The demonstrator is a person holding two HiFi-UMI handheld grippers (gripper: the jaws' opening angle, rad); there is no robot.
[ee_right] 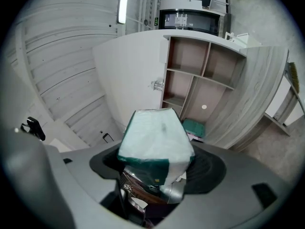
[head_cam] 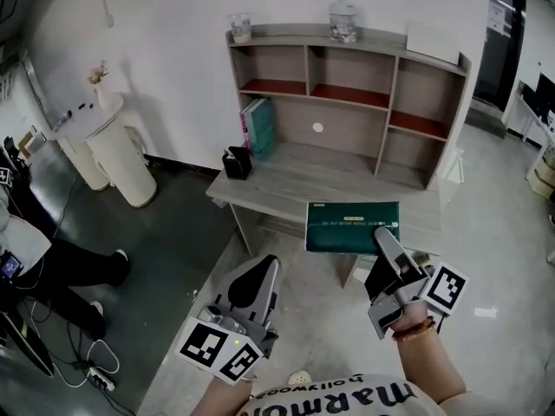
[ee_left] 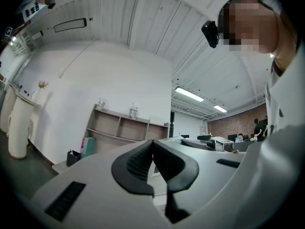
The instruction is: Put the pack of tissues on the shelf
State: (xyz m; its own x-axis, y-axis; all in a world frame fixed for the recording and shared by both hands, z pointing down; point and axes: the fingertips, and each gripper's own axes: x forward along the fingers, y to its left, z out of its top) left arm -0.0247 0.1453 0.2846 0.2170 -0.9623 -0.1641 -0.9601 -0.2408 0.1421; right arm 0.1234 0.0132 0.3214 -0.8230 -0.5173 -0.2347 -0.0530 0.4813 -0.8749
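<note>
Green pack of tissues (head_cam: 351, 226) clamped in the right gripper (head_cam: 382, 237), held in front of the wooden shelf (head_cam: 396, 85). Left gripper (head_cam: 263, 271) closed, empty. Carrying step; next, raise it into 1 compartment.

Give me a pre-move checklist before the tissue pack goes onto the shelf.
1. Right claw shut on the pack of tissues: ok.
2. Grip centred on the pack: not ok, it holds one end and most of the pack juts out.
3. Left claw shut, empty, clear of the pack: ok.
4. Free compartment in the shelf: ok, the upper ones look bare.
5. Desk ahead free, with books and pen holder off to the left: ok.
6. Pack's height against a compartment: cannot tell.
</note>
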